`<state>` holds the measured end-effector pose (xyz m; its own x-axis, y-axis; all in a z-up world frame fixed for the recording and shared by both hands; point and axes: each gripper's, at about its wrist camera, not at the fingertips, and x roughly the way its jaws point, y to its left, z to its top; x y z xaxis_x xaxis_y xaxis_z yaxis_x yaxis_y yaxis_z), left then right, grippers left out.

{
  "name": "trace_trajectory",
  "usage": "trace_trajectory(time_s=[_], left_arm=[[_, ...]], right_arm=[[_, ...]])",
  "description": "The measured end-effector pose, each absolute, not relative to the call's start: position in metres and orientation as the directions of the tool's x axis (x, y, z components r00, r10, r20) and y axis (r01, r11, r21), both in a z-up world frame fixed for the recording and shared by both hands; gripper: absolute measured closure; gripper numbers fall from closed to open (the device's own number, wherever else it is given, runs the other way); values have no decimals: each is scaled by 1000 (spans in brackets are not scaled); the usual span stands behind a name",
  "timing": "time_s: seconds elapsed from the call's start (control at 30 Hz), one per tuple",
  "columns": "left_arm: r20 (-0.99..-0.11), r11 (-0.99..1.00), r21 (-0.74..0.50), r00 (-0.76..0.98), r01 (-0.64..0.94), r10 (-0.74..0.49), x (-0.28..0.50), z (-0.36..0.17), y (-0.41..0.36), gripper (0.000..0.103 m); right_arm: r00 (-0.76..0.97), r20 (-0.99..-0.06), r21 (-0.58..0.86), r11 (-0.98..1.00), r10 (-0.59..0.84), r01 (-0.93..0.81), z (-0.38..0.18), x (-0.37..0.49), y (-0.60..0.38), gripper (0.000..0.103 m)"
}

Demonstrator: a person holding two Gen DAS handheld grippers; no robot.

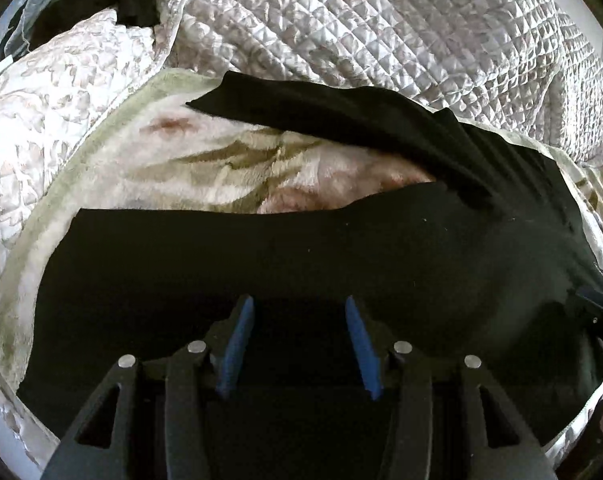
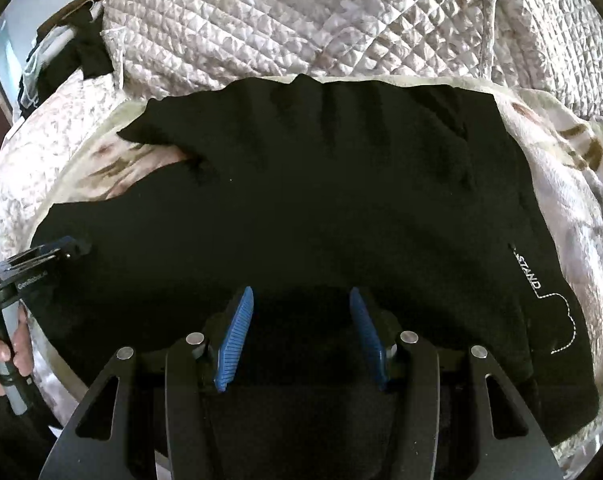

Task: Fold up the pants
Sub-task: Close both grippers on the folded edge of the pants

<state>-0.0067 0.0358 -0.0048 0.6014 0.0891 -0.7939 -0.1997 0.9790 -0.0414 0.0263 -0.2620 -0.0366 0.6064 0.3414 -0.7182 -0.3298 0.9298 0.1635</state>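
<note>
Black pants (image 1: 261, 256) lie spread on a floral fleece blanket (image 1: 205, 160). One leg lies near me and the other (image 1: 341, 116) angles off behind it. My left gripper (image 1: 299, 304) is open and empty, just above the near leg. In the right wrist view the pants (image 2: 321, 184) show the wider waist end with white "STAND" lettering (image 2: 528, 272) and a dotted stitch line. My right gripper (image 2: 299, 294) is open and empty over the cloth. The left gripper (image 2: 41, 258) shows at the left edge there, and the right gripper (image 1: 597, 300) at the right edge of the left wrist view.
A white quilted bedspread (image 1: 381, 24) lies bunched behind the blanket, also in the right wrist view (image 2: 301, 20). A patterned pillow (image 1: 61, 92) sits at the left. Another dark garment (image 1: 133, 0) lies at the far left corner. A hand (image 2: 9, 344) holds the left gripper's handle.
</note>
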Motion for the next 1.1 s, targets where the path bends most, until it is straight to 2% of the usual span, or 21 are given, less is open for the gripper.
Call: trace_trajectory(time_s=[0.37, 0.6, 0.7, 0.83, 1.03, 1.1], left_arm=[[-803, 970, -38, 586, -239, 112, 0, -2, 46, 52], [-799, 977, -57, 596, -205, 78, 7, 13, 46, 52], [-799, 981, -64, 598, -182, 59, 20, 19, 47, 52], [-801, 985, -105, 598, -140, 0, 47, 28, 51, 52], [-773, 992, -90, 634, -87, -14, 100, 44, 52, 52], [-763, 992, -103, 645, -73, -32, 120, 47, 54, 47]], right_arm=[[597, -716, 187, 924, 361, -334, -31, 23, -264, 52], [582, -722, 179, 914, 374, -365, -18, 33, -259, 51], [576, -730, 155, 910, 367, -383, -13, 46, -255, 46], [545, -747, 150, 895, 381, -420, -10, 70, -251, 46], [543, -744, 145, 887, 389, -438, 1, 116, -252, 46], [552, -737, 128, 882, 390, -453, 6, 135, -251, 46]])
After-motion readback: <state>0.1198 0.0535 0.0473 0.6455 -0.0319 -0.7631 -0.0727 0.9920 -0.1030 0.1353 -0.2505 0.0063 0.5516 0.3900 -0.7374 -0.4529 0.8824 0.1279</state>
